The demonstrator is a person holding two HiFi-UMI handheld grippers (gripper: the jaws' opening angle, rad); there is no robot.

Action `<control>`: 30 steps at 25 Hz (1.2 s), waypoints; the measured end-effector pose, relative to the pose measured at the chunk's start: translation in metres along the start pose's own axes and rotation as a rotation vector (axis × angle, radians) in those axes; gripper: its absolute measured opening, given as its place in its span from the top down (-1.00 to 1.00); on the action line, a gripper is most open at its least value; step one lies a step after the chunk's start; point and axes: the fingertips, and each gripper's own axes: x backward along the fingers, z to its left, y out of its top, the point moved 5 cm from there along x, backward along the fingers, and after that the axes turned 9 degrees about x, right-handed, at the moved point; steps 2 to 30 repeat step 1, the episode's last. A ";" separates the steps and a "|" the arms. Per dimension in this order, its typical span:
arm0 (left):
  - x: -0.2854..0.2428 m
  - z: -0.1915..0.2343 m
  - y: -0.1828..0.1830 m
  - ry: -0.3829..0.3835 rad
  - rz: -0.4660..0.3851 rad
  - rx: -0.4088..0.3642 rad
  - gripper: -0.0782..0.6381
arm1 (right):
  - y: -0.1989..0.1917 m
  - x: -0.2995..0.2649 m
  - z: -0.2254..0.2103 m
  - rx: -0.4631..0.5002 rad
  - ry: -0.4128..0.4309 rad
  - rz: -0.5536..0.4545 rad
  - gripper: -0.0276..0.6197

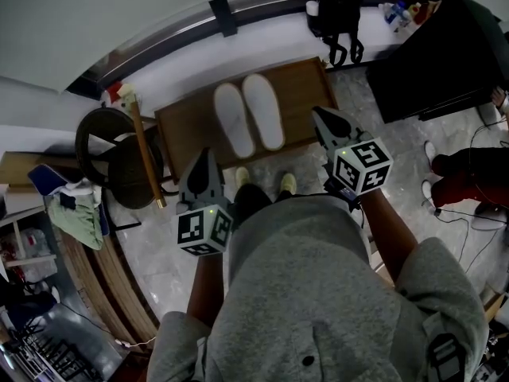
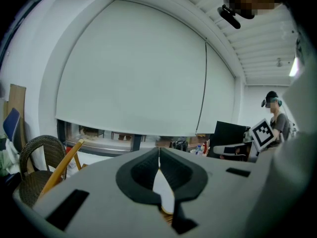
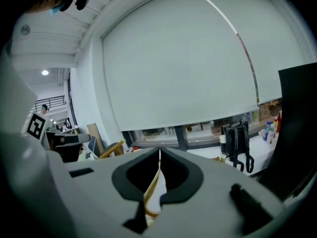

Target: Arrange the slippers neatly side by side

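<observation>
Down on the floor at 12 o'clock from the person's feet, the two white slippers [image 1: 248, 116] lie on a brown wooden board [image 1: 187, 126]; they sit just beside each other, soles down, long axes parallel and running roughly from 11 o'clock to 5 o'clock in the head view; whether their inner edges touch I cannot tell. The left hand-held gripper [image 1: 205, 153] is clenched with nothing in it; its own view shows the jaws [image 2: 159, 155] met along one line; from it the pair lies at about 1 o'clock. The right hand-held gripper [image 1: 320, 116] is likewise clenched and empty, jaws [image 3: 159, 155] closed in its own view; from it the pair lies at about 9 o'clock. Both are carried above the board, one on each flank of the pair and apart from it; each seems about equally near its own-side slipper, so neither hand has the shorter reach. To my eye the pair already looks set side by side; any further move would be a small squaring nudge along that long axis, and would call for lowering and opening first.
</observation>
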 end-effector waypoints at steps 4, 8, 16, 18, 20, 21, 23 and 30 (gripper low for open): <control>0.000 0.000 0.000 0.000 -0.001 -0.001 0.74 | 0.000 0.000 0.001 0.001 0.001 -0.001 0.82; 0.000 0.000 0.000 0.000 -0.001 -0.001 0.74 | 0.000 0.000 0.001 0.001 0.001 -0.001 0.82; 0.000 0.000 0.000 0.000 -0.001 -0.001 0.74 | 0.000 0.000 0.001 0.001 0.001 -0.001 0.82; 0.000 0.000 0.000 0.000 -0.001 -0.001 0.74 | 0.000 0.000 0.001 0.001 0.001 -0.001 0.82; 0.000 0.000 0.000 0.000 -0.001 -0.001 0.74 | 0.000 0.000 0.001 0.001 0.001 -0.001 0.82; 0.000 0.000 0.000 0.000 -0.001 -0.001 0.74 | 0.000 0.000 0.001 0.001 0.001 -0.001 0.82; 0.000 0.000 0.000 0.000 -0.001 -0.001 0.74 | 0.000 0.000 0.001 0.001 0.001 -0.001 0.82; 0.000 0.000 0.000 0.000 -0.001 -0.001 0.74 | 0.000 0.000 0.001 0.001 0.001 -0.001 0.82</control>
